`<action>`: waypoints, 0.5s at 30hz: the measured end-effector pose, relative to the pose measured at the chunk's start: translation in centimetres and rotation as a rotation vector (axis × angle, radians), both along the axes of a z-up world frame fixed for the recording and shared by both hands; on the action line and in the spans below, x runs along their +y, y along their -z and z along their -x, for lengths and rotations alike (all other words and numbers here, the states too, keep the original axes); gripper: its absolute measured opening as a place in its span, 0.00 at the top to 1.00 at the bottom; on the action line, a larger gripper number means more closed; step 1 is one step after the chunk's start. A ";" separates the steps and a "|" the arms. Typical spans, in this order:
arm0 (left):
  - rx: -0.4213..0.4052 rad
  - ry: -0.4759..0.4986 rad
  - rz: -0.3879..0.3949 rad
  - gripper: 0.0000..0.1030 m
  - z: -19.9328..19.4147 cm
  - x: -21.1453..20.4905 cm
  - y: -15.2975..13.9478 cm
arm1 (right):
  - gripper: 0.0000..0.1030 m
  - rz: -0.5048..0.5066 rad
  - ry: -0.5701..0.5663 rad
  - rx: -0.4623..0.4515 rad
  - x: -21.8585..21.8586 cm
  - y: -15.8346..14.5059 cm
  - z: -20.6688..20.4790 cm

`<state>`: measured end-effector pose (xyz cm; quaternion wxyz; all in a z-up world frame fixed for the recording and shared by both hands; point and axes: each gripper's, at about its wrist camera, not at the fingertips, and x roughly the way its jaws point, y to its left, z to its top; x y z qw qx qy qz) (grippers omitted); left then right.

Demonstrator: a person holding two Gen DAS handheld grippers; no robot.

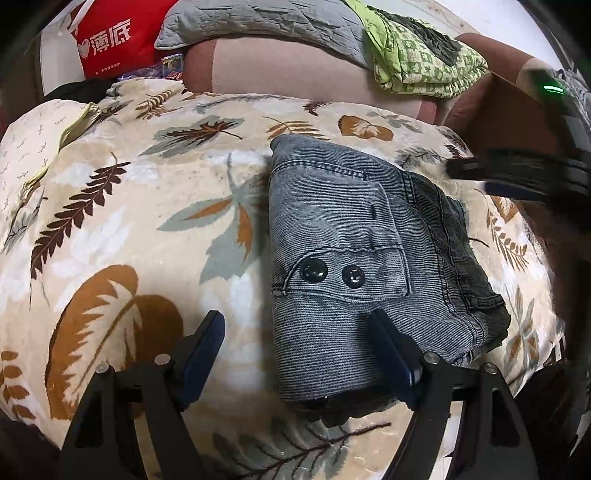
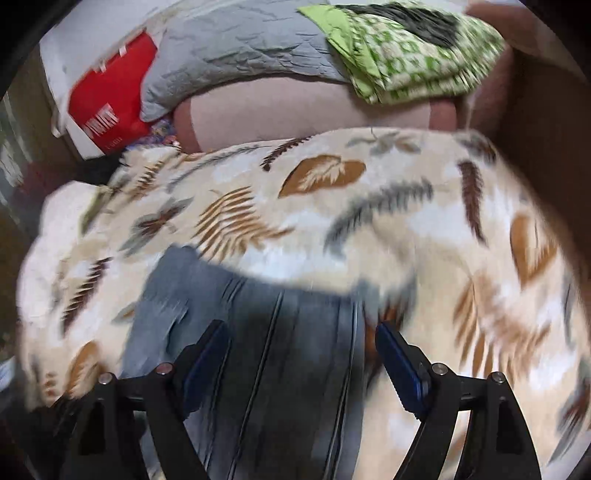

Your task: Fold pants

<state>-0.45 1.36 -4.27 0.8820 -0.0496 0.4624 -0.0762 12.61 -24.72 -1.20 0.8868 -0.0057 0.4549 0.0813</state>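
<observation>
My left gripper and right gripper look alike: black skeletal frames with triangular cutouts, silver round screws at the joints, dark blue ridged pads lining my jaws. A green light glows upper right.

Leaf-print blanket, grey quilt, green patterned cloth, red bag

The right wrist view is smeared throughout by motion blur; the pants between the right gripper's spread fingers are reduced to streaks, their seams and folds unreadable. In the left wrist view, the right gripper is blurred and cut off by the right edge.
</observation>
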 end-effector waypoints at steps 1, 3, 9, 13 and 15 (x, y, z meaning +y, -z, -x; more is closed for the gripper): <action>0.000 -0.002 0.000 0.22 0.0 0.0 0.0 | 0.18 0.052 0.010 0.029 0.3 1.2 -0.9; -0.002 -0.002 -0.007 0.22 -0.1 -0.1 0.1 | 0.18 0.101 -0.004 0.109 0.9 4.1 -2.1; -0.003 0.002 0.008 0.22 0.1 0.1 0.1 | 0.17 0.061 0.008 0.017 0.7 1.0 1.8; -0.001 -0.005 0.010 0.22 0.1 0.0 0.1 | 0.16 0.051 0.015 0.015 0.4 1.8 6.3; 0.006 -0.006 0.008 0.22 0.1 -0.1 0.2 | 0.16 0.128 -0.005 0.105 0.8 5.0 6.9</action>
